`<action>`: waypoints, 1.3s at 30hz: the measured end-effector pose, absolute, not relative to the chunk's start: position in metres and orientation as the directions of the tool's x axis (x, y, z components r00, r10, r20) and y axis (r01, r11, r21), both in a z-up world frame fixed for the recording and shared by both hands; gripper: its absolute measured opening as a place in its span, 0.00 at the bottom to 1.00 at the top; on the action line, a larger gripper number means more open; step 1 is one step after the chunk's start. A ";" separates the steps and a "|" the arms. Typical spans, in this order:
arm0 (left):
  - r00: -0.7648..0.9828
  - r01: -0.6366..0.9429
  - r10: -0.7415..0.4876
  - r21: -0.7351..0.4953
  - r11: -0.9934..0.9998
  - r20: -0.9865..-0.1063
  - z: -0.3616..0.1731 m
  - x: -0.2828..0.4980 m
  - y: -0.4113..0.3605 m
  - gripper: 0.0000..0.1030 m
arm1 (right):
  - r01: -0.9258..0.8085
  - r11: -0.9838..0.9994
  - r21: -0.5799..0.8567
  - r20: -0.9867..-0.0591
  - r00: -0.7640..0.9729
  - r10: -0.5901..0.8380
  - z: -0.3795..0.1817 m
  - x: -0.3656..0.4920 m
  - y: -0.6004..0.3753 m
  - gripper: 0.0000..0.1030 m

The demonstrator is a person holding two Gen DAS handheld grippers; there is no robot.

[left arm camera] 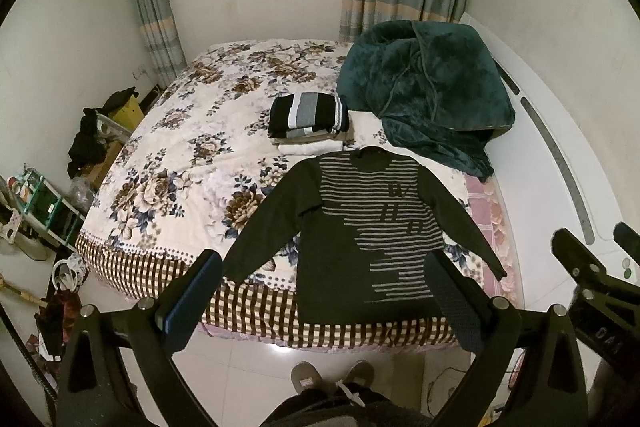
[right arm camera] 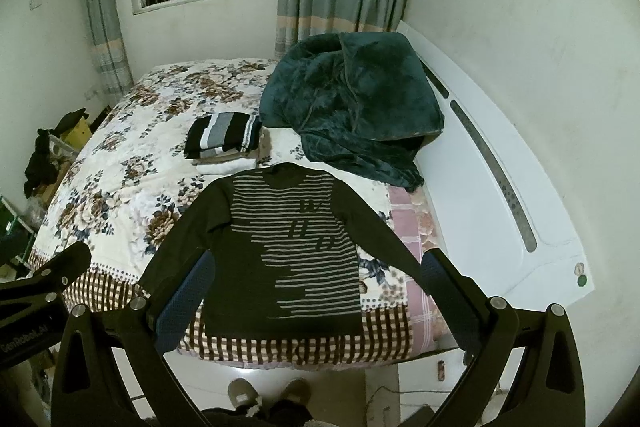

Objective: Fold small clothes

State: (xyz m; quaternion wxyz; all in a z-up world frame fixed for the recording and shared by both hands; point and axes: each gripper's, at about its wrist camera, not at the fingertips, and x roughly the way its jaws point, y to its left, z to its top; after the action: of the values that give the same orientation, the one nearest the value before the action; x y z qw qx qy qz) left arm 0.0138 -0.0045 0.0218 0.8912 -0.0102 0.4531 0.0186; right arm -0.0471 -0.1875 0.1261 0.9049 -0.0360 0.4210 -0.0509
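Dark grey-striped sweater (left arm camera: 360,227) on floral bedspread (left arm camera: 180,155).

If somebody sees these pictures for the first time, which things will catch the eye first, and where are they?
First the dark striped sweater, spread flat with its sleeves out at the near edge of the floral bed. Behind it sits a stack of folded clothes, and to the right of that stack a rumpled teal blanket. Both tongs, left and right, hang open above the near edge, holding nothing.

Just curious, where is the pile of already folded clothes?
The folded stack sits mid-bed, just beyond the collar of the spread sweater, left of the teal blanket.
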 end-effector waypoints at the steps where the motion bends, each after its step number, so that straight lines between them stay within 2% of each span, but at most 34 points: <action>1: 0.592 -0.045 0.034 0.010 0.999 -0.805 0.018 0.018 -0.003 1.00 | 0.073 0.992 -0.104 -0.764 0.632 -0.127 0.125 -0.043 -0.190 1.00; 5: 0.628 -0.057 0.106 0.091 0.994 -0.771 -0.013 0.051 -0.005 1.00 | 0.172 0.982 -0.081 -0.805 0.570 -0.167 0.103 -0.018 -0.217 1.00; 8: 0.609 -0.055 0.124 0.115 0.992 -0.783 -0.049 0.082 -0.006 1.00 | 0.296 0.952 -0.077 -0.836 0.502 -0.224 0.071 0.004 -0.256 1.00; 17: 0.441 -0.070 0.154 0.137 0.988 -0.884 -0.184 0.184 -0.033 1.00 | 0.628 0.776 -0.064 -0.913 0.278 -0.300 -0.101 0.033 -0.432 1.00; 21: 0.352 -0.079 0.217 0.202 0.976 -0.911 -0.252 0.228 -0.052 1.00 | 0.738 0.674 0.015 -0.955 0.210 -0.208 -0.203 0.045 -0.518 1.00; 25: 0.207 -0.093 0.263 0.249 0.964 -0.942 -0.334 0.268 -0.074 1.00 | 0.865 0.488 0.112 -0.984 0.164 -0.064 -0.318 0.058 -0.602 1.00; 28: 0.129 -0.089 0.275 0.266 0.960 -0.953 -0.391 0.290 -0.089 1.00 | 0.939 0.310 0.147 -0.988 0.153 0.007 -0.400 0.064 -0.656 0.95; 32: 0.063 -0.075 0.291 0.287 0.955 -0.955 -0.452 0.313 -0.106 1.00 | 0.977 0.139 0.160 -0.987 0.159 0.021 -0.466 0.071 -0.702 0.88; 36: 0.046 -0.081 0.271 0.267 0.960 -0.962 -0.485 0.335 -0.122 1.00 | 0.981 0.069 0.181 -0.982 0.177 0.061 -0.518 0.096 -0.733 0.66; 38: 0.051 -0.075 0.255 0.251 0.965 -0.966 -0.498 0.341 -0.131 1.00 | 0.981 0.060 0.184 -0.981 0.179 0.075 -0.540 0.111 -0.744 0.59; 39: 0.052 -0.066 0.245 0.241 0.968 -0.968 -0.505 0.344 -0.136 1.00 | 0.979 0.058 0.196 -0.978 0.190 0.083 -0.548 0.118 -0.747 0.46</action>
State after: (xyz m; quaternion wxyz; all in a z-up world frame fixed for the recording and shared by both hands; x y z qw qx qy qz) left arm 0.3438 -0.1362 -0.5048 0.7224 0.0656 0.6799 0.1076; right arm 0.1176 -0.7471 -0.5481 0.5427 0.5484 0.4842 -0.4127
